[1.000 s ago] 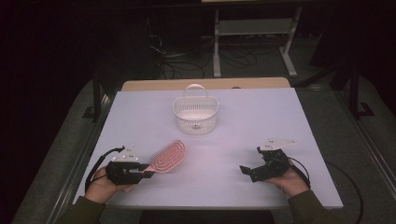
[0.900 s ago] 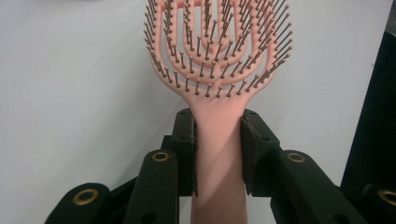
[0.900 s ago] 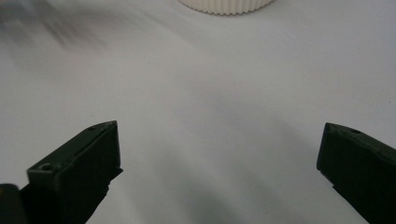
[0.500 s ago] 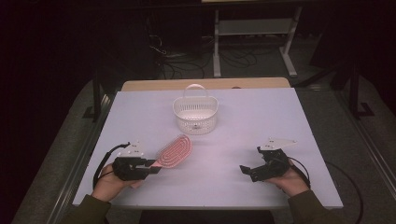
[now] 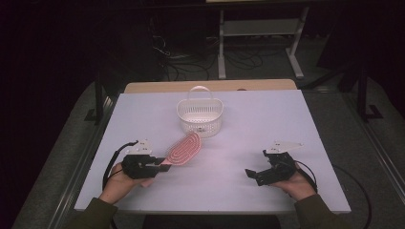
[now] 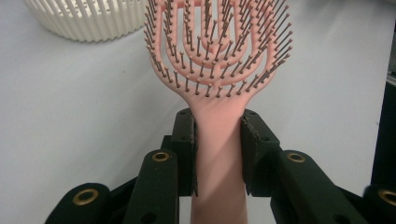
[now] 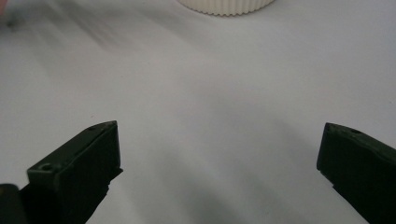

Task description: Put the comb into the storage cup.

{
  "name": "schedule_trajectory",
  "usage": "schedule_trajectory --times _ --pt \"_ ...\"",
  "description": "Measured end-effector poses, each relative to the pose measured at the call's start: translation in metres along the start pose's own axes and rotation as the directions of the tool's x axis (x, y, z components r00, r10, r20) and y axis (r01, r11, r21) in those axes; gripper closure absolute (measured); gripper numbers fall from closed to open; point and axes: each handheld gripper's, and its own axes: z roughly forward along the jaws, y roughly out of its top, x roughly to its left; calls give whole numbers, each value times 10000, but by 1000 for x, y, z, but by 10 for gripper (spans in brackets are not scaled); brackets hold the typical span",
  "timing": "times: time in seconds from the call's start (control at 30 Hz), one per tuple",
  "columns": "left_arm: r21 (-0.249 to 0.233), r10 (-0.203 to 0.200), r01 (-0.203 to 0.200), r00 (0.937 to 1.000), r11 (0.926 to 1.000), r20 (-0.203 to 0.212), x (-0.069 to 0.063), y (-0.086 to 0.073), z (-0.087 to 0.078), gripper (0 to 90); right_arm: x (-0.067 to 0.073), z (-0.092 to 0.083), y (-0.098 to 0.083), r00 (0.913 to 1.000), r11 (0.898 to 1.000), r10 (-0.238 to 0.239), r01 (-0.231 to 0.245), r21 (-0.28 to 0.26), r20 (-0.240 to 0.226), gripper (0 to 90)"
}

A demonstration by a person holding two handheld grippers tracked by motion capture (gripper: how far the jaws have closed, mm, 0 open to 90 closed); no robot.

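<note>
Now the left gripper (image 5: pixel 160 163) is carrying the brush (image 5: pixel 184 148) forward, closer to the basket (image 5: pixel 200 115) than it was a second ago, when the brush head was lying farther back and lower on the table (image 5: pixel 239 191). Its jaws are clamping the pink handle from both sides, as the left gripper view makes plain (image 6: pixel 218 140), with the bristles facing up. The brush head is now reaching to just in front of the basket, pointing at it, though not yet over the rim. That suggests the brush is heading into the basket, with a lift and a short reach likely remaining. The right gripper (image 5: pixel 253 173) is resting well apart at the table's right, jaws spread wide and holding nothing, unmoved over that second. Counting: one brush, one basket, two grippers.
</note>
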Motion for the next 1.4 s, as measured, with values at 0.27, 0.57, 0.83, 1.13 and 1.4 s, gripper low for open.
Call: schedule_trajectory --times 0.27,0.57,0.83,1.13,1.4 --pt "-264 73 -72 10000 9996 46 -1 11 7 701 0 0 0 10000 10000 17 -17 -55 -2 0" --pt "-617 198 -182 9995 9979 248 -1 24 16 701 -1 0 0 10000 9999 38 -38 -93 -55 0" --pt "-997 437 -394 9982 9942 407 -1 42 25 701 -2 0 0 9999 9999 82 -82 -108 -65 0" --pt "-1331 491 -410 9971 9903 577 -4 52 33 701 -1 -2 0 10000 9999 41 -43 -167 -88 0" --pt "-1670 551 -419 9956 9851 755 -7 61 41 701 -1 -2 0 10000 9998 30 -32 -187 -94 0"
